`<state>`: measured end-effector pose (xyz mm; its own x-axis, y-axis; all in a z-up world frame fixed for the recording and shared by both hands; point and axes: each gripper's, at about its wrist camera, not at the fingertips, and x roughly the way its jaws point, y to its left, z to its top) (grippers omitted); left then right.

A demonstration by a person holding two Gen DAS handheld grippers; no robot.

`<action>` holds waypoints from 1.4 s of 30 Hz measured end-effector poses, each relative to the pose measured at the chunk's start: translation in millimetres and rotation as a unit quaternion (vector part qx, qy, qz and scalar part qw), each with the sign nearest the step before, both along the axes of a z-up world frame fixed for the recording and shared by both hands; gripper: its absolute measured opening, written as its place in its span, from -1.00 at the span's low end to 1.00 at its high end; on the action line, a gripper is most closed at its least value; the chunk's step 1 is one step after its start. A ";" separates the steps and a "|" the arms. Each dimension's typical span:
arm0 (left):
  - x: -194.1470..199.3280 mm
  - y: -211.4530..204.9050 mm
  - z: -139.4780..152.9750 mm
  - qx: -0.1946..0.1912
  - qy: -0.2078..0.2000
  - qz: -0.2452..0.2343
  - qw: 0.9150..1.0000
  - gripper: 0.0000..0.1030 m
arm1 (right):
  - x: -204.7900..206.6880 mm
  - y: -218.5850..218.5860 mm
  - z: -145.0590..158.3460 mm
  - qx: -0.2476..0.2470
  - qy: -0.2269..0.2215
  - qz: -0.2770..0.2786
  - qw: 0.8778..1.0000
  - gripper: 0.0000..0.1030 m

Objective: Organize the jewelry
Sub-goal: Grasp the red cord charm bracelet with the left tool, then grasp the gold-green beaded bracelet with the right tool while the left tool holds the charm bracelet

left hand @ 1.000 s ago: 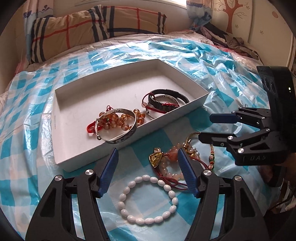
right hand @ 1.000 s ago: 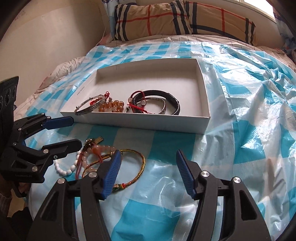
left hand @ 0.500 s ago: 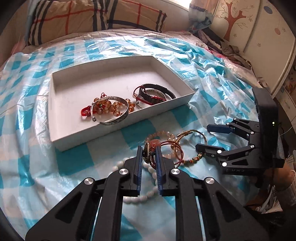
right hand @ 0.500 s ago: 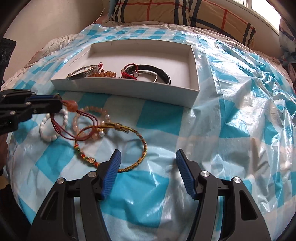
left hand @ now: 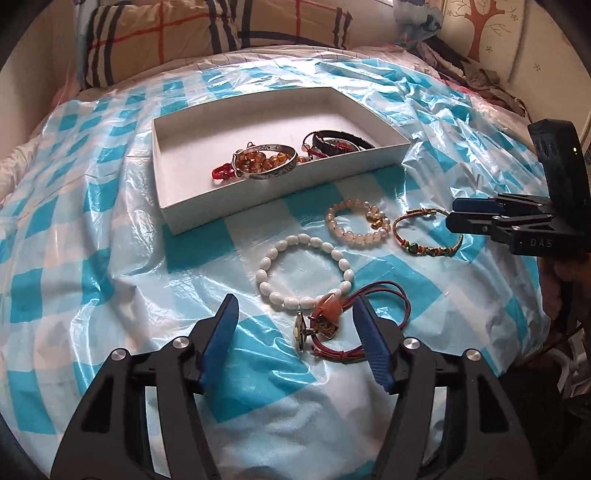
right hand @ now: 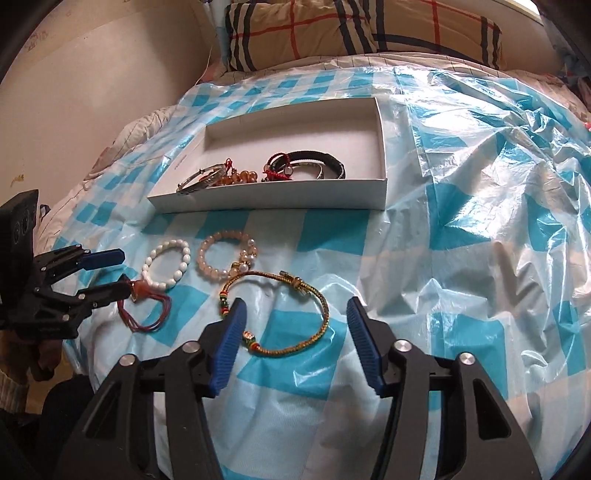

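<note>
A white tray on the bed holds a silver bangle, amber beads and black and red bracelets. In front of it lie a white bead bracelet, a pink bead bracelet, a gold cord bracelet and a red cord piece with an orange stone. My left gripper is open around the red cord piece, which lies on the sheet. My right gripper is open over the gold cord bracelet.
A blue and white checked plastic sheet covers the bed. Plaid pillows lie at the head. A wall stands on the left side and a cupboard with a tree picture at the far right.
My left gripper, shut on the red cord piece half a second ago, has pulled it nearer, opened and let it go. My right gripper has moved closer over the gold cord bracelet.
</note>
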<state>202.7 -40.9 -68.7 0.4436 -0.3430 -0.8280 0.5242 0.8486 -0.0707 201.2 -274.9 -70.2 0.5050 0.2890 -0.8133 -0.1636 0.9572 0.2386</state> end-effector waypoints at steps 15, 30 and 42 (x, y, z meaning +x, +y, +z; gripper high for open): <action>-15.2 5.5 -0.7 -0.042 0.031 -0.011 0.999 -0.76 | -25.0 2.2 16.1 0.087 -0.030 0.025 0.995 -0.88; -16.1 -2.2 -1.7 -0.014 0.014 0.003 1.000 -0.70 | -24.3 20.5 0.5 0.088 -0.015 0.030 0.996 -0.91; -31.1 10.7 62.5 -0.043 -0.062 0.030 0.997 -0.70 | -53.9 8.1 68.6 0.145 -0.092 0.024 0.985 -0.92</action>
<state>171.6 -30.2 -6.1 0.5632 -0.3796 -0.7340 0.4815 0.8726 -0.0818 147.3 -266.9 -1.6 0.6156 0.5226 -0.5898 -0.2731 0.8436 0.4624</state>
